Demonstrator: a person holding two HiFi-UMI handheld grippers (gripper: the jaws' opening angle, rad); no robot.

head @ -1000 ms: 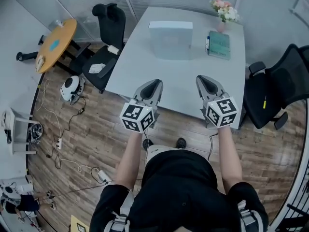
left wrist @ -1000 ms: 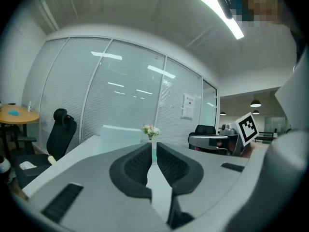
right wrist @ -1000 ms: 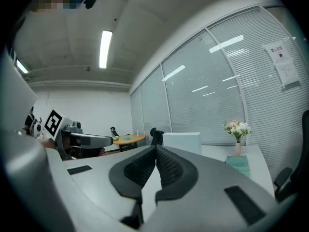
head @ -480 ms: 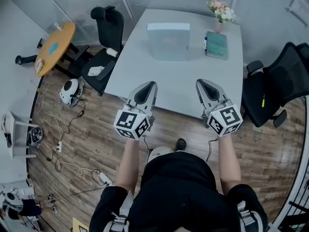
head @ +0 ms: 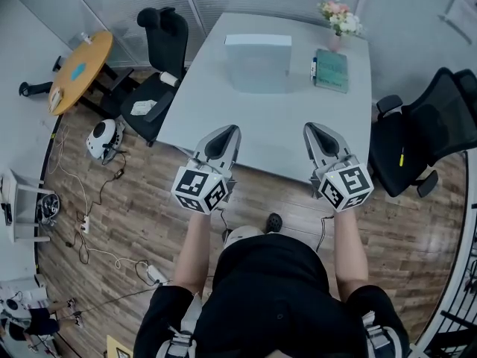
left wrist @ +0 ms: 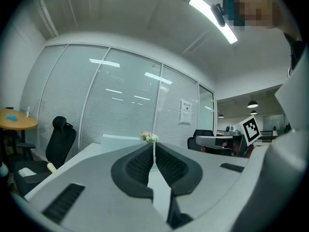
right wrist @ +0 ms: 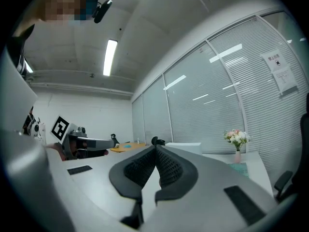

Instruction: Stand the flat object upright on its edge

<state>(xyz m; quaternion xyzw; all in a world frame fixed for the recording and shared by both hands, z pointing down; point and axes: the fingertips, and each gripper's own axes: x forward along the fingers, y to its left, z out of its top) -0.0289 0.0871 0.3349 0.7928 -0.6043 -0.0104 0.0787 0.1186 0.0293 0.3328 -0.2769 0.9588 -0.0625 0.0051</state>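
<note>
Grey table (head: 261, 129): things sit at far end. Pale box (head: 258, 64) at far middle looks to us upright on its edge. Green book (head: 331, 71) lies flat just right of it, near flower vase (head: 339, 19). If box is task's thing, it stands as wanted; if book, we judge standing it remains. Left gripper (head: 227, 131) and right gripper (head: 311, 130) hover over near table edge, jaws pressed together on nothing, well apart from both.
</note>
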